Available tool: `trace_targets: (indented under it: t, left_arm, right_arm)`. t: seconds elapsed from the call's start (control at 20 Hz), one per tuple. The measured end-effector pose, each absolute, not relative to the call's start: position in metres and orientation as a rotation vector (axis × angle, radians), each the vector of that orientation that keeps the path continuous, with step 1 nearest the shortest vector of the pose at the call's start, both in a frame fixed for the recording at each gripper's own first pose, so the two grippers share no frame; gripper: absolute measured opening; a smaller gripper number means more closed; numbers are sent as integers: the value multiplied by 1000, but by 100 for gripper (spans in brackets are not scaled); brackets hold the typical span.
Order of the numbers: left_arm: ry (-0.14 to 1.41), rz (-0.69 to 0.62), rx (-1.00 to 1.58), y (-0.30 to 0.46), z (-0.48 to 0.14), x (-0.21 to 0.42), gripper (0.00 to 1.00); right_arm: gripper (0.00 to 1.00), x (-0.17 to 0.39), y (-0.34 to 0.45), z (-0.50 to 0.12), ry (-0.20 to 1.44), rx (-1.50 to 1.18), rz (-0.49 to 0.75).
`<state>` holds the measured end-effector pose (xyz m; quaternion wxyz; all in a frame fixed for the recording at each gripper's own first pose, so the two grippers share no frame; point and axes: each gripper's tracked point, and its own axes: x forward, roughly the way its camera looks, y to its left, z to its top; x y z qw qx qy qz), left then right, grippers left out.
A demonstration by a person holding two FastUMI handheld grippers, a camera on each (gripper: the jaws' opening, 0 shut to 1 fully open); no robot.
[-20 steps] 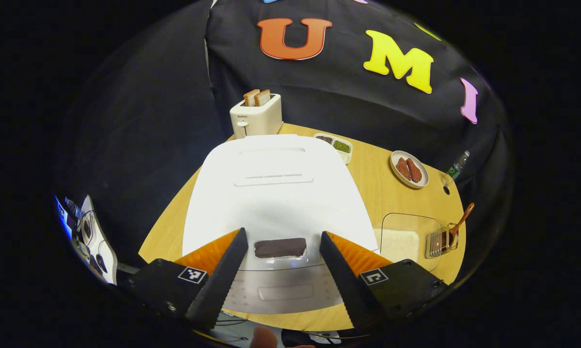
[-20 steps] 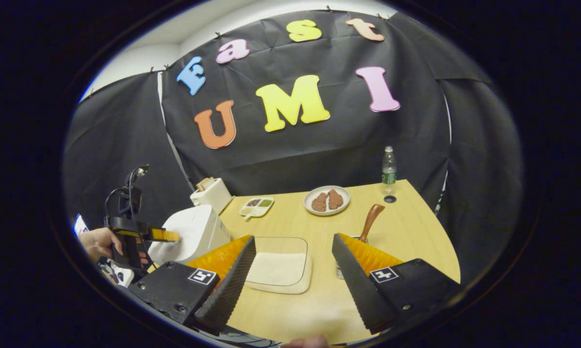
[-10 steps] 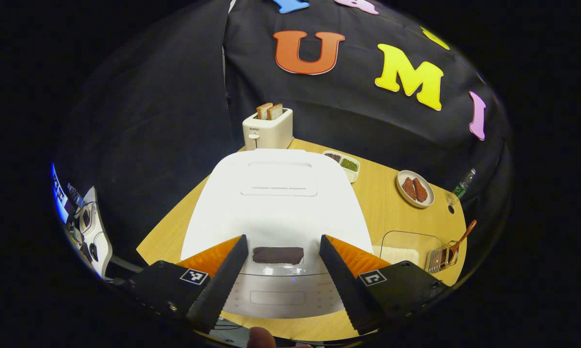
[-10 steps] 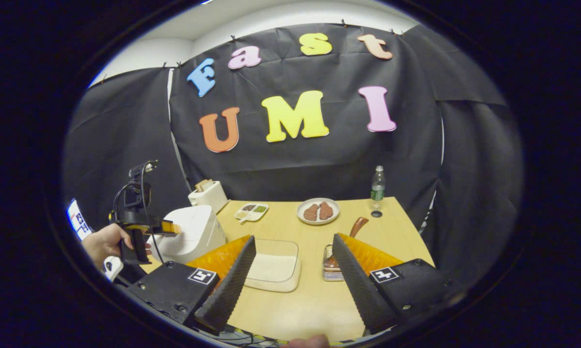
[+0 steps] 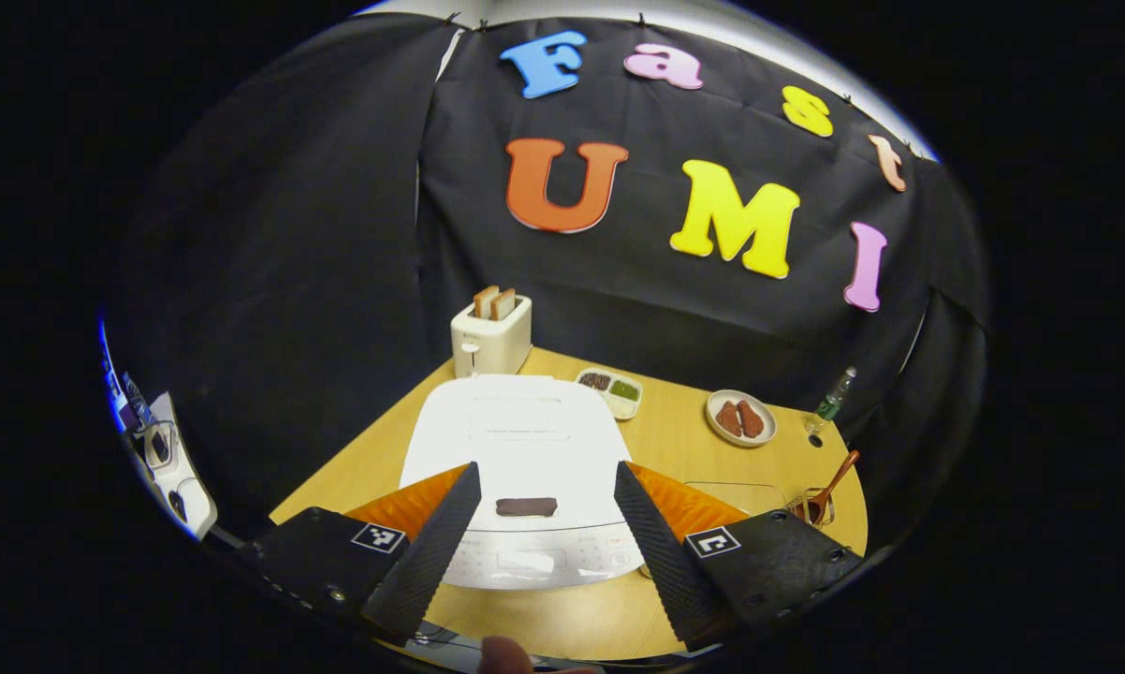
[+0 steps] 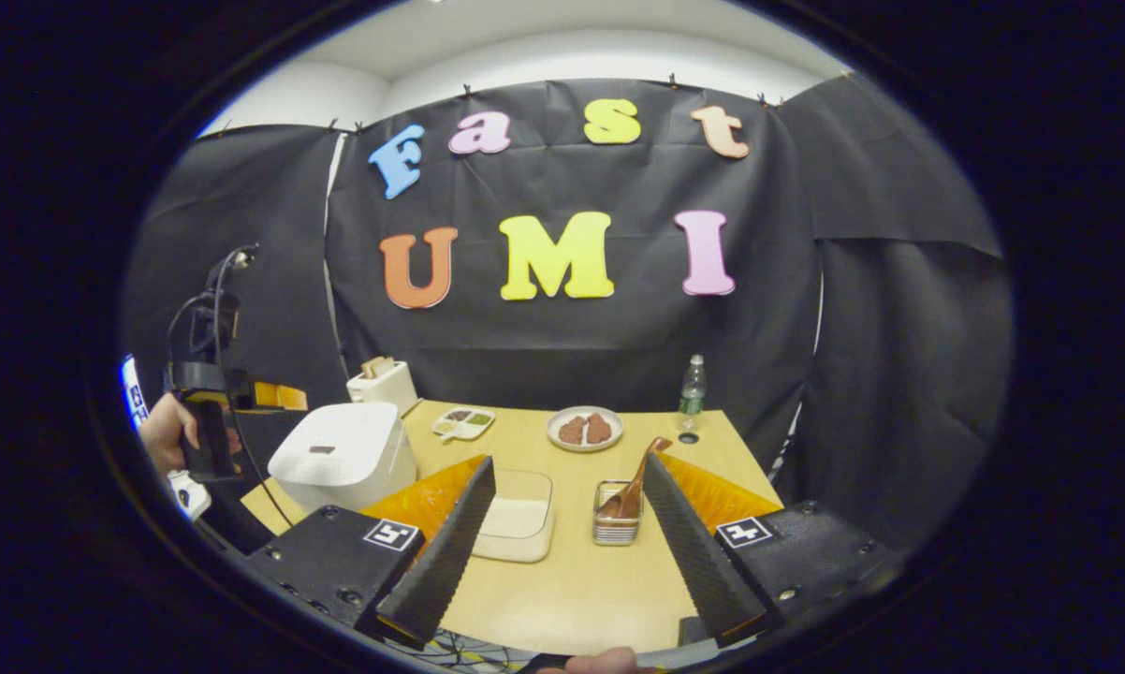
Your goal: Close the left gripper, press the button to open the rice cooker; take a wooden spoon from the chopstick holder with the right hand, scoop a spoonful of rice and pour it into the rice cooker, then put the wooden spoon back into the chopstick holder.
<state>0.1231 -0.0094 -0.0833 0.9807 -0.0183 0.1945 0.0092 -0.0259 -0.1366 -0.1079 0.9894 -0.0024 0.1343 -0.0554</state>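
Pale wood covers the desk (image 6: 581, 580) in front of us, set inside a booth of black cloth. At the desk's left end we see a white rice cooker (image 5: 525, 468) with its lid down and a small dark button (image 5: 526, 506) near the front edge of the lid. The left tongs (image 5: 544, 552) hang above and in front of it, spread wide, with the button showing in the gap between the two fingers and nothing held. In the right gripper view, the left tongs (image 6: 277, 396) appear off to the left, held by a hand (image 6: 162, 435), apart from the cooker. The right tongs (image 6: 562, 552) are also spread wide and empty, above the near edge of the desk. Between their fingers we see a clear tray of rice (image 6: 520, 515) and, just to its right, a small wire holder (image 6: 616, 524) with a wooden spoon (image 6: 637, 477) leaning in it, handle tilted up to the right. Farther back stand a toaster (image 6: 380, 382), a divided dish (image 6: 462, 423), a plate of food (image 6: 585, 429) and a bottle (image 6: 693, 391).
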Motion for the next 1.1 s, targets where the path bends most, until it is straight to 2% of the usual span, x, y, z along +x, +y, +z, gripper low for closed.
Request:
trace_targets:
  t: [0.05,0.1,0.15,0.25,0.35,0.55,0.8,1.05,1.1]
  left_arm:
    - [338,-6,-16,-13,-67,114,93]
    - [291,-36,5,-20,-52,103,93]
    - [257,-64,16,-27,-40,88,93]
    - [178,-120,23,-47,-16,65,97]
    - [107,-166,32,-64,5,43,94]
    - [-20,-234,58,-95,38,9,94]
    - [-54,-211,27,-116,50,-14,94]
    - [-19,-173,50,-129,32,-39,94]
    - [-17,-172,55,-132,29,-46,94]
  right_arm:
    - [96,-27,-137,-99,250,-28,-127]
    - [100,-29,-137,-89,236,-50,-145]
    - [96,-31,-137,-80,220,-61,-164]
    - [100,-35,-133,-60,184,-47,-198]
    - [100,-40,-134,-40,144,-26,-228]
    - [99,-42,-123,-18,79,-41,-213]
    - [100,-49,-111,-18,50,-25,-173]
    - [100,-75,-113,-27,47,-36,-141]
    - [96,-81,-115,-33,54,-48,-132]
